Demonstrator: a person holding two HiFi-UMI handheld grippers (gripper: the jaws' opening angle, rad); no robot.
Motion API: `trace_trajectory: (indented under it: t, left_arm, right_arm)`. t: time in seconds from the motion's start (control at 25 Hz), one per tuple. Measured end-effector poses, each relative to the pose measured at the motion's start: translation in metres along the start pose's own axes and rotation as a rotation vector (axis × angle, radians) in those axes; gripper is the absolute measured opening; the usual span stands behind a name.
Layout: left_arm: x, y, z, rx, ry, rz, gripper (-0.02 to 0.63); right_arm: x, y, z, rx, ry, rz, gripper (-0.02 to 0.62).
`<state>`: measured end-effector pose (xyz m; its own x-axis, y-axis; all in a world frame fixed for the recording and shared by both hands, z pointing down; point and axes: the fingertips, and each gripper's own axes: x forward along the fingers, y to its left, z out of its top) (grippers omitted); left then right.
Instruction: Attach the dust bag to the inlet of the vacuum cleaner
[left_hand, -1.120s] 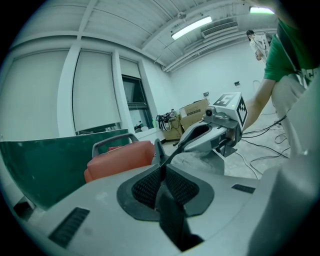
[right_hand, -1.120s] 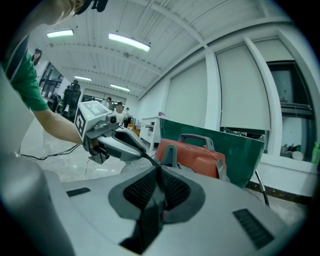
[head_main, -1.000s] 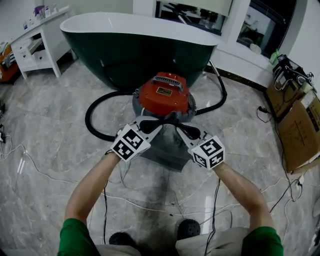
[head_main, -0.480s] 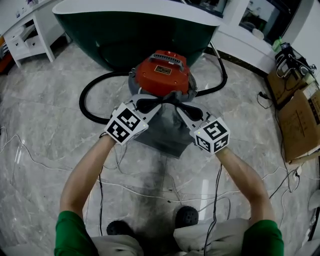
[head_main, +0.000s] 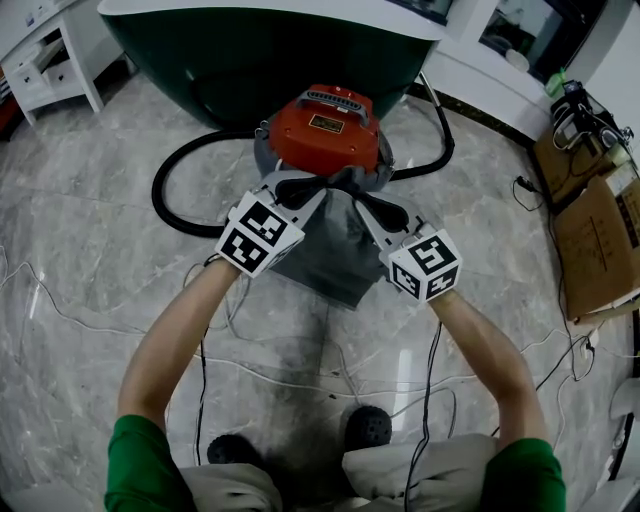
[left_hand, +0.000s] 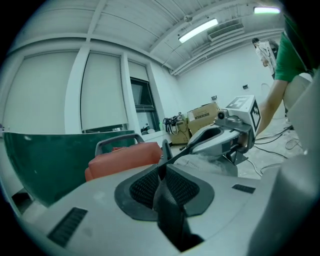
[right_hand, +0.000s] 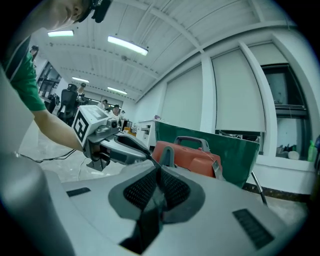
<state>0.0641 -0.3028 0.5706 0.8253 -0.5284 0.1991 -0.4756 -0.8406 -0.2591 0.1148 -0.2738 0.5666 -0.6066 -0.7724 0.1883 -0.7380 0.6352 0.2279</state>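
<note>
Grey dust bag, left tongs and right tongs clamped on its mouth, stays beside vacuum cleaner, apparently unattached.

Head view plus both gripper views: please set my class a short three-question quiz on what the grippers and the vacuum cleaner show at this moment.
1. True or false: the left gripper and the right gripper are both shut on the grey fabric dust bag.
2. What stands behind the orange-topped grey vacuum cleaner, as seen from the person? A: a wooden chair. B: a dark green bathtub. C: a blue bucket.
3. Fill the gap: the black hose lies curved on the ___.

Key: 1 true; 2 B; 3 floor.
</note>
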Motion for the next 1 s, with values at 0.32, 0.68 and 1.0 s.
trace_trajectory:
  t: [0.32,0.68,1.0]
  left_arm:
    - [-0.001,-0.002,0.000,0.021,0.025,0.038,0.041]
    - [-0.012,-0.005,0.005,0.032,0.040,0.059,0.041]
    - [-0.027,-0.003,0.020,0.026,0.013,0.080,0.041]
  right_arm:
    - [0.000,-0.001,0.000,0.003,0.020,-0.016,0.034]
    - [-0.007,-0.001,0.008,-0.045,0.008,-0.081,0.034]
    - [-0.017,0.003,0.030,-0.062,-0.040,-0.109,0.034]
